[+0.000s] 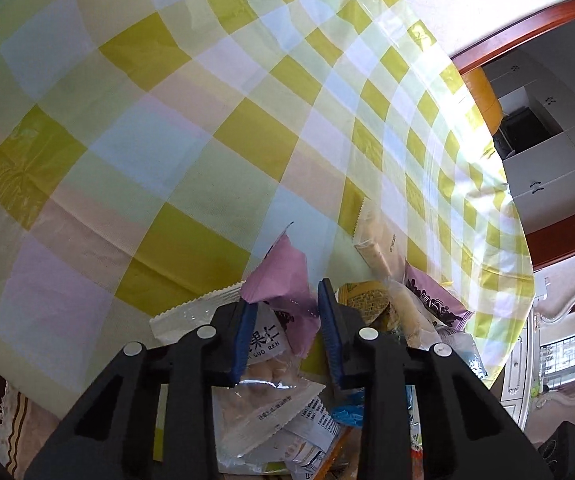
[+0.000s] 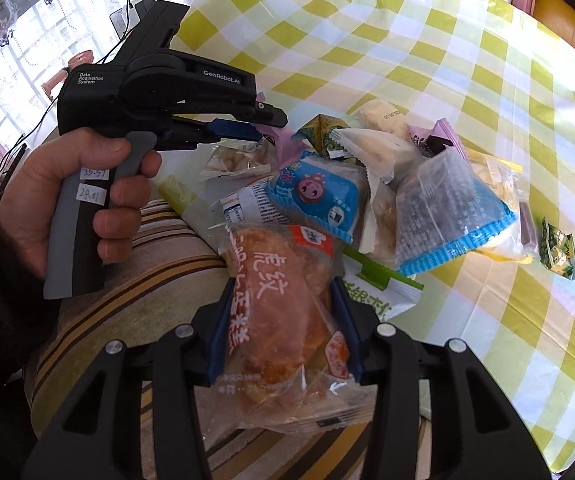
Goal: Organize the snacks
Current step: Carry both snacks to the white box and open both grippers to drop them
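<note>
A heap of wrapped snacks lies on a yellow-and-white checked tablecloth (image 2: 407, 40). My left gripper (image 1: 287, 296) is shut on a purple-and-clear nut packet (image 1: 283, 264), whose purple end sticks up past the blue pads. The right wrist view shows the same left gripper (image 2: 271, 124) held in a hand (image 2: 67, 184) at the heap's left side. My right gripper (image 2: 283, 284) is shut on a clear packet holding a brown striped cake (image 2: 283, 300), with both pads against its sides. Beyond the cake lie a blue packet with a pink cartoon (image 2: 319, 196) and a clear blue-edged packet (image 2: 447, 208).
A small green packet (image 2: 559, 252) lies apart at the right. A striped brown cushion (image 2: 127, 280) is at the near left under the grippers. In the left wrist view the cloth (image 1: 167, 120) stretches away, with its edge (image 1: 507, 200) at the right and a pale bar packet (image 1: 375, 240) nearby.
</note>
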A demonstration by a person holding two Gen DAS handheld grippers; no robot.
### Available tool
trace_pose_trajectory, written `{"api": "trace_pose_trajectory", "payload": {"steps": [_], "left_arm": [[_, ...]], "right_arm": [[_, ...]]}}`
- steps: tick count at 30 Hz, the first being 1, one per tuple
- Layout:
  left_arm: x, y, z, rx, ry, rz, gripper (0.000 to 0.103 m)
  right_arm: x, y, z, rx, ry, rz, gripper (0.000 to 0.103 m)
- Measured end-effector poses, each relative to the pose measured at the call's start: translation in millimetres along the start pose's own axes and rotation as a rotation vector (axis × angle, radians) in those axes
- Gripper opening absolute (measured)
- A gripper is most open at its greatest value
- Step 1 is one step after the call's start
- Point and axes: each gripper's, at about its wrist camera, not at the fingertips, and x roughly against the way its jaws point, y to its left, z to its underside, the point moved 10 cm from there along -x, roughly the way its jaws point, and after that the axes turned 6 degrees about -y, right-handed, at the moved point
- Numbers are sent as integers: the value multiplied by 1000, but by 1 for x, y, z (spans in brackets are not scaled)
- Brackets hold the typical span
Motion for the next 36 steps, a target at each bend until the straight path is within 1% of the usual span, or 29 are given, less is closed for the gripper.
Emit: {"api": "trace_pose_trajectory", "payload": {"steps": [2, 4, 8, 17, 20, 23, 26, 29, 32, 36], "left_arm": [[2, -4, 0, -10, -8, 14, 21], [6, -9, -2, -30, -28, 17, 20], [16, -18, -5, -45, -66, 46, 18], [45, -34, -14, -84, -159, 64, 17], [55, -43, -12, -100, -167, 84, 17], [63, -61, -3, -120, -164, 121, 17], [67, -91, 15, -166, -133, 176, 17], [64, -129, 42, -217, -74, 245, 17], [57, -172, 80, -284, 8, 319, 17], [40, -225, 143, -381, 139, 394, 17]], "right_arm": [[4, -2, 0, -13, -9, 4, 46], [9, -4, -1, -26, -19, 7, 46], [21, -9, 0, -58, -48, 10, 45], [50, -23, 3, -130, -110, 32, 45], [62, -32, 6, -154, -128, 42, 45], [77, -45, 10, -194, -152, 65, 45], [95, -67, 20, -256, -179, 113, 45], [120, -98, 41, -339, -202, 187, 45], [149, -133, 69, -429, -217, 290, 45], [184, -174, 115, -539, -225, 402, 45]]}}
